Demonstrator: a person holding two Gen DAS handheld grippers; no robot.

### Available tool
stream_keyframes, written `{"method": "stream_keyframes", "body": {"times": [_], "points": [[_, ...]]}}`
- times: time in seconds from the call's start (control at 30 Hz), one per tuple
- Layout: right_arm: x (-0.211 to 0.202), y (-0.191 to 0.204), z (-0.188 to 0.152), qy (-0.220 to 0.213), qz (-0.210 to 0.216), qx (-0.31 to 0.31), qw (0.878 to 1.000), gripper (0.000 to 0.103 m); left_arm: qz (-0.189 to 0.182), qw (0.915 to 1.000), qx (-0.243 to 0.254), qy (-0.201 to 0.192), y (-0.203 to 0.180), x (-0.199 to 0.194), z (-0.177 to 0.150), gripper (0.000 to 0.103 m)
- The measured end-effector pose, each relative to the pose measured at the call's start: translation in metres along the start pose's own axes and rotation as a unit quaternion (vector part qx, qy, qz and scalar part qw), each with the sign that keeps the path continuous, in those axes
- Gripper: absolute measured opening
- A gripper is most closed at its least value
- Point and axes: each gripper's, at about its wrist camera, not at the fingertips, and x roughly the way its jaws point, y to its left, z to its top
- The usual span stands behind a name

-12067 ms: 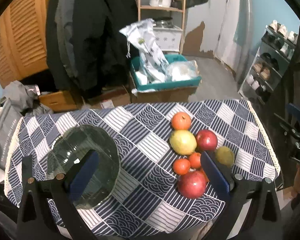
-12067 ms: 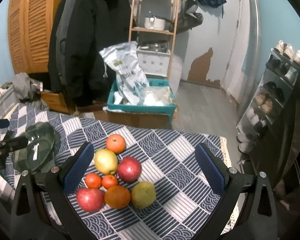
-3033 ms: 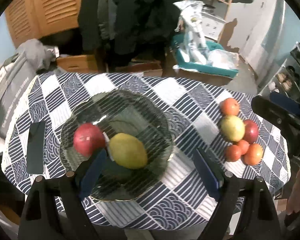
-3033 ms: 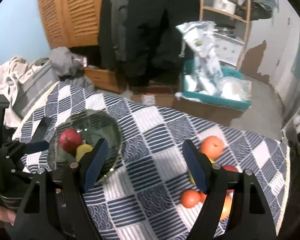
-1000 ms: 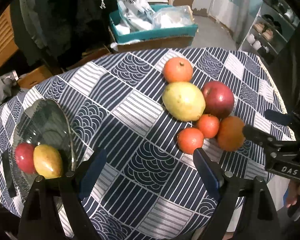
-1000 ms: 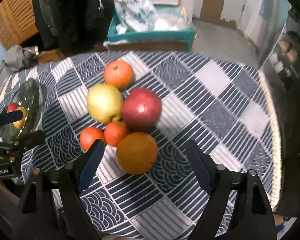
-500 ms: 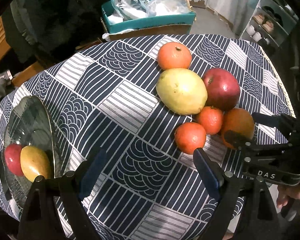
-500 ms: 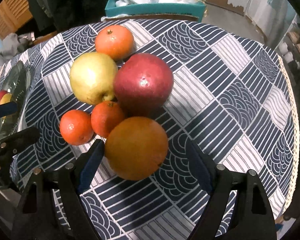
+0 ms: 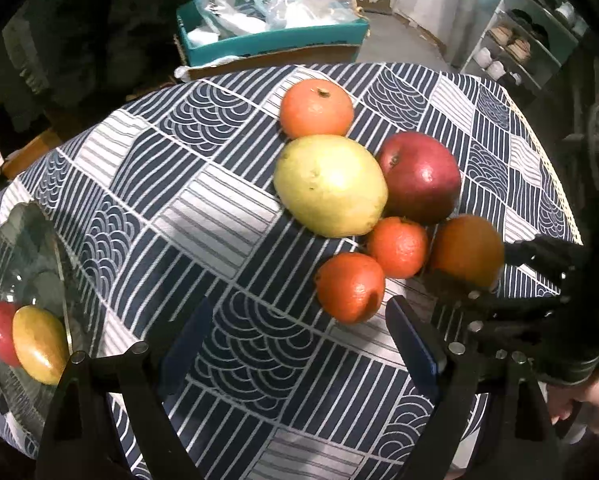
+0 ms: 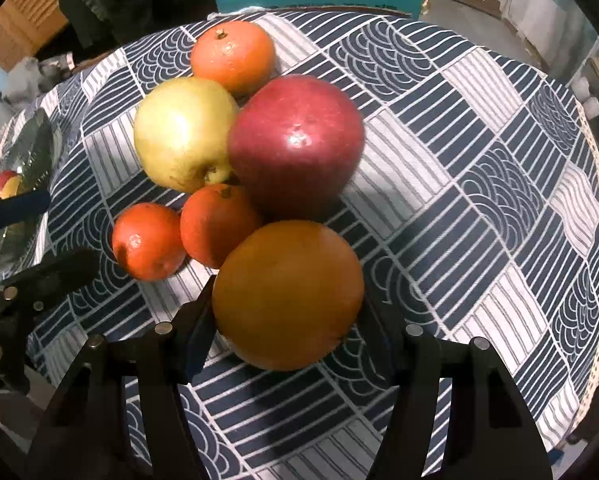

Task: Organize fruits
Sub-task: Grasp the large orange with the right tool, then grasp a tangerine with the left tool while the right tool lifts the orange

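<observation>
My right gripper (image 10: 289, 320) fingers sit mostly hidden behind the large orange (image 10: 287, 294); glass bowl (image 9: 23, 248) cut off at the frame edge.

Fruit cluster (image 9: 363, 204) right of centre on the tablecloth (image 9: 203, 208); bowl (image 9: 23, 264) at left edge holding two fruits; crate (image 9: 271, 40) behind, top centre.

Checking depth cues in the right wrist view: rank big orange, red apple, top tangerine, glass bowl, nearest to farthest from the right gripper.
1. big orange: between the right gripper fingers.
2. red apple: just behind it, centre.
3. top tangerine: far end of the cluster, slightly left.
4. glass bowl: far left table edge.
</observation>
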Motion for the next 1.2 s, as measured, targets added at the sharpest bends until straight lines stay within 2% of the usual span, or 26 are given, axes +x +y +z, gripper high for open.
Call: {"method": "stream_keyframes", "body": {"times": [0.23,0.4,0.53,0.73,0.8,0.87,0.9,1.0,1.2], "points": [[-0.02,-0.023,-0.003,-0.033,-0.029,0.022,0.999,0.064,0.002,0.9996,0.021,0.019,-0.015,0.021,0.004,0.089],[-0.018,-0.029,-0.003,-0.034,-0.034,0.031,0.998,0.064,0.004,0.9992,0.03,0.027,-0.022,0.033,0.004,0.089],[-0.016,-0.031,-0.002,-0.031,-0.03,0.036,0.998,0.064,0.002,0.9994,0.028,0.023,-0.025,0.039,0.006,0.085],[-0.016,-0.031,0.0,-0.034,-0.028,0.034,0.998,0.065,0.0,0.9988,0.036,0.033,-0.027,0.051,0.007,0.063],[-0.016,-0.031,0.0,-0.035,-0.027,0.032,0.998,0.064,-0.001,0.9989,0.04,0.023,-0.027,0.05,0.006,0.06],[-0.017,-0.031,0.0,-0.037,-0.026,0.032,0.998,0.065,-0.023,0.9987,0.038,0.026,-0.027,0.05,0.007,0.046],[-0.017,-0.031,0.0,-0.038,-0.026,0.032,0.998,0.065,-0.027,0.9986,0.038,0.026,-0.026,0.049,0.008,0.046],[-0.02,-0.029,0.001,-0.043,-0.027,0.029,0.998,0.065,-0.009,0.9987,0.047,0.02,-0.025,0.047,0.008,0.045],[-0.029,-0.024,0.003,-0.06,-0.031,0.023,0.997,0.065,-0.002,0.9995,0.032,0.0,-0.015,0.03,0.009,0.045]]}}
